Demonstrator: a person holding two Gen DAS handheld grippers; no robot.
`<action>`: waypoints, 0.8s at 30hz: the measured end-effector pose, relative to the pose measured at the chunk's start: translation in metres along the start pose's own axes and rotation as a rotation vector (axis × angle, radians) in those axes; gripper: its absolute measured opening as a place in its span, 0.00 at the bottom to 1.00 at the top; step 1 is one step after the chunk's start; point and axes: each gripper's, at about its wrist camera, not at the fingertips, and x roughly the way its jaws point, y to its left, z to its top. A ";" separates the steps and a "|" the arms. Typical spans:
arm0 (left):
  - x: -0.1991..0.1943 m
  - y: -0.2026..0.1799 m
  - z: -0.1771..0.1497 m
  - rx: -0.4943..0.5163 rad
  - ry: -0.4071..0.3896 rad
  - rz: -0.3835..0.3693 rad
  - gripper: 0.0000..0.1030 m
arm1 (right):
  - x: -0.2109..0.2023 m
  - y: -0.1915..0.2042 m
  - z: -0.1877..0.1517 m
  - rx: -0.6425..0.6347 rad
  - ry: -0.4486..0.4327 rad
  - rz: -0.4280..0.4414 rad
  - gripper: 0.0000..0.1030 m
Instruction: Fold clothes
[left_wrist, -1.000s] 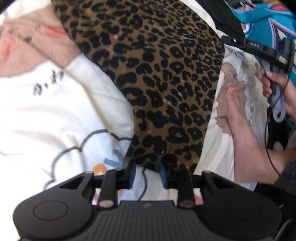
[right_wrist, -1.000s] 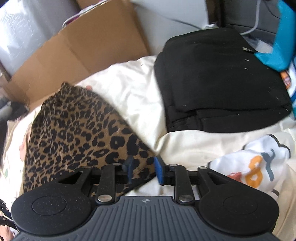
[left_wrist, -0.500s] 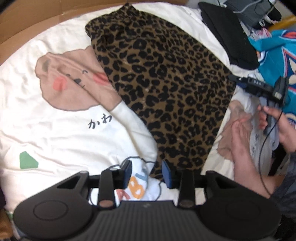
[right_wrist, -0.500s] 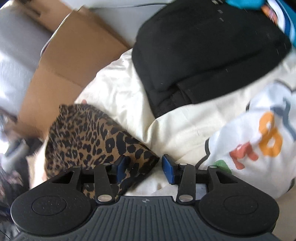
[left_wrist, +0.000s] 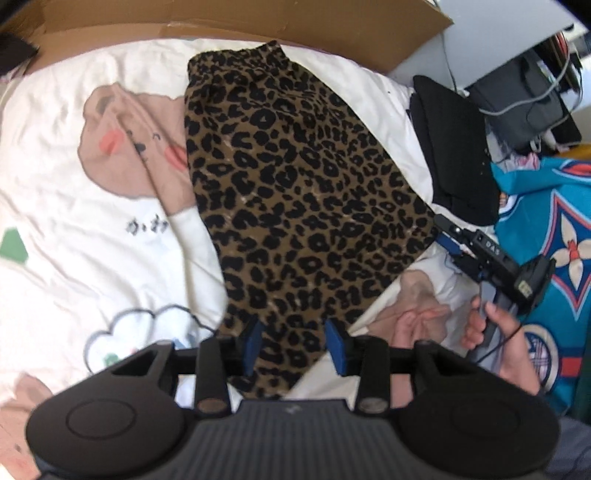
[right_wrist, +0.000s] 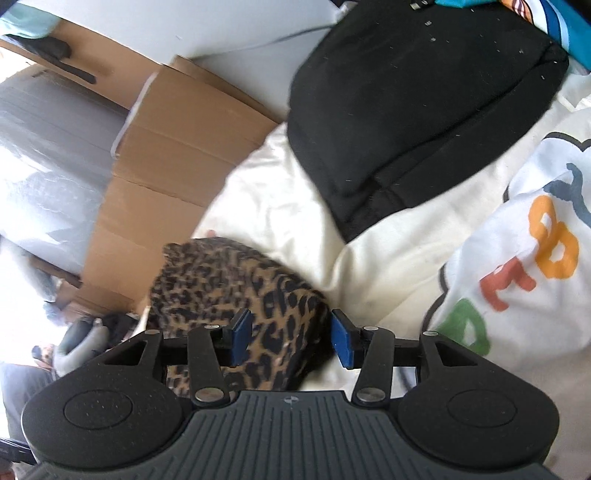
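Leopard-print garment (left_wrist: 295, 206) lies spread flat on the white cartoon-print bedding (left_wrist: 74, 221) in my left wrist view, running from the cardboard (left_wrist: 221, 22) at the far side down to my left gripper (left_wrist: 294, 345). Jaws there are parted, blue pads on either side of the garment's near end, nothing pinched. Right gripper (left_wrist: 448, 240) shows at the garment's right edge, my right hand (left_wrist: 506, 343) on its handle. Black folded clothes (left_wrist: 454, 155) sit beyond it, teal jersey (left_wrist: 546, 229) far right. Right wrist view: right gripper (right_wrist: 291, 339) jaws wide apart, a raised fold of the leopard-print garment (right_wrist: 229, 288) between the pads, not clamped. Black folded clothes (right_wrist: 413, 110) lie ahead on the bedding (right_wrist: 295, 206), cardboard (right_wrist: 166, 166) to the left.
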 end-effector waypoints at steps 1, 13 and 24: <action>0.002 -0.001 -0.004 -0.011 -0.004 0.000 0.40 | -0.001 0.001 -0.001 -0.001 -0.004 0.014 0.49; 0.021 0.007 -0.062 -0.247 -0.054 -0.032 0.45 | 0.007 -0.005 -0.008 0.033 -0.022 0.063 0.48; 0.054 0.047 -0.090 -0.260 -0.086 -0.115 0.50 | 0.024 -0.026 -0.007 0.106 0.001 0.055 0.46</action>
